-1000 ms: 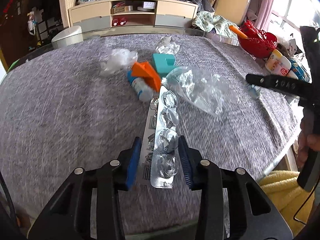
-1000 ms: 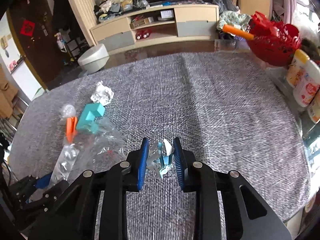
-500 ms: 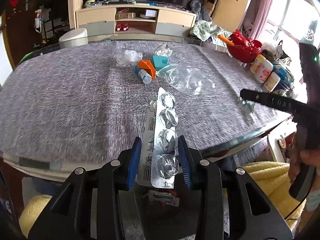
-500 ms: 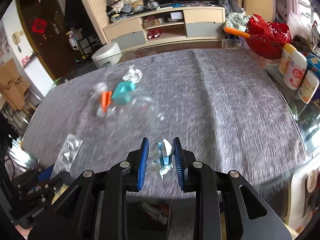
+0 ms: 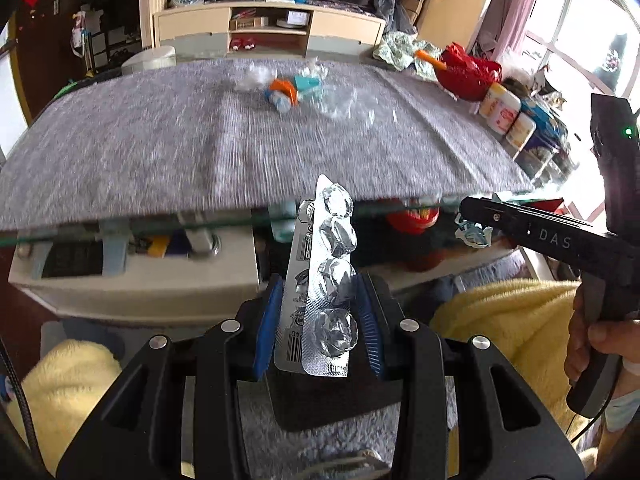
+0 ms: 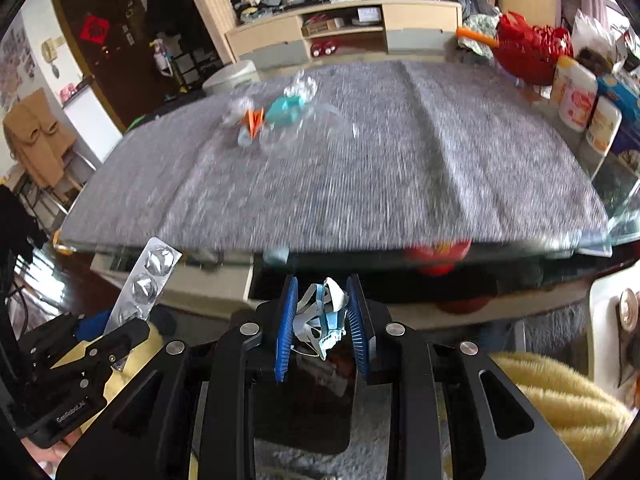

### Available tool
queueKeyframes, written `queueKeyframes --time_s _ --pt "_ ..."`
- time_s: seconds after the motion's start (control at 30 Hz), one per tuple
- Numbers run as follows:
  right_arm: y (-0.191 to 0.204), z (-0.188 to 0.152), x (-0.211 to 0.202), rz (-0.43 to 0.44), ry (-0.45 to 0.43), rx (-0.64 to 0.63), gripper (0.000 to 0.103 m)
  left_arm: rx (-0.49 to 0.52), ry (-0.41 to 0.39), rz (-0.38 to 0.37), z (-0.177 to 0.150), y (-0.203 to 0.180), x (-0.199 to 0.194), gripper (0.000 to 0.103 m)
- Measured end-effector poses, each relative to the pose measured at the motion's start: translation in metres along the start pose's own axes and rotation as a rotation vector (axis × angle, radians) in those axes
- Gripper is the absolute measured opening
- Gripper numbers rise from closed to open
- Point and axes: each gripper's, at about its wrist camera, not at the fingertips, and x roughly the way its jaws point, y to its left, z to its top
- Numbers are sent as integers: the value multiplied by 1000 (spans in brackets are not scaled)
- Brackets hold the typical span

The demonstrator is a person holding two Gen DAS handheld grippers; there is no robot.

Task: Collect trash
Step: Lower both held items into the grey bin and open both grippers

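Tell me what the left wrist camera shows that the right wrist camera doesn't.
Only the left view shows the barcode print on the blister pack held in the left gripper, and the hand holding the other tool. Only the right view shows the brown door and the crumpled wrapper close up, pinched in the right gripper. Both show the grey table, the trash pile and the red basket.

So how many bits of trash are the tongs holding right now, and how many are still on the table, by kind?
Held by the tongs:
Blister pack: 1
Crumpled wrapper: 1
On the table:
Foil ball: 1
Teal box: 1
Orange piece: 1
Small bottle: 1
Clear plastic bag: 1
Crumpled clear plastic: 1
Total: 8
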Motion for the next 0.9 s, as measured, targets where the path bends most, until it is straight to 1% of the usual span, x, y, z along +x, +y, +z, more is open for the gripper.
queueKeyframes --time_s 0.2,0.33,0.63,0.83,0.87,0.9 --pt "11 -25 20 -10 47 -14 27 16 69 -9 -29 -3 17 36" --pt "17 -38 37 -15 84 -19 27 3 118 -15 -45 -1 34 36" --pt "19 -55 75 -1 161 -17 27 -4 201 -26 -52 2 65 36" --pt "20 -56 92 22 195 -6 29 -21 254 -38 -56 4 85 37" --pt "21 -56 94 26 198 -5 30 -23 259 -39 -55 4 87 37" --pt "21 -55 95 28 199 -1 40 -24 261 -38 -55 5 88 38"
